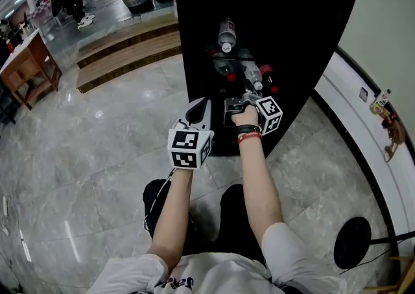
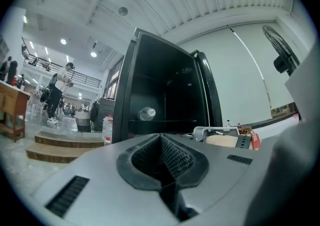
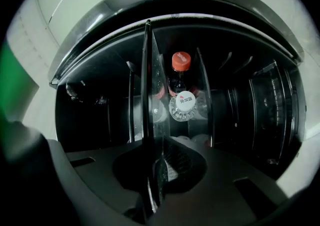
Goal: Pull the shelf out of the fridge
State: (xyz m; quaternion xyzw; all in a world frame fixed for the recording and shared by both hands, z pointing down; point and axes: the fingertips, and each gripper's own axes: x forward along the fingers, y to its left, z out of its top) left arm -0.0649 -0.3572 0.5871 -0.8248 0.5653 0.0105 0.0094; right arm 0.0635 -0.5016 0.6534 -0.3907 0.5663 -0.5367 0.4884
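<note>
The black fridge [image 1: 305, 39] stands open in front of me, with bottles lying on its shelves. In the right gripper view a clear glass shelf [image 3: 148, 95] shows edge-on and runs between the jaws; my right gripper [image 3: 155, 167] is shut on its front edge. Behind the glass lie a red-capped bottle [image 3: 181, 63] and a white-capped bottle [image 3: 185, 103]. In the head view the right gripper [image 1: 237, 110] sits at the fridge's opening. My left gripper [image 1: 198, 110] hangs just left of it, level, its jaws [image 2: 164, 162] shut on nothing.
A fridge door [image 2: 212, 95] stands open to the right. The floor is grey marble with wooden steps [image 1: 123, 52] at the back left and a wooden table [image 1: 29, 65] further left. A white counter [image 1: 363, 130] runs along the right wall. People stand far off.
</note>
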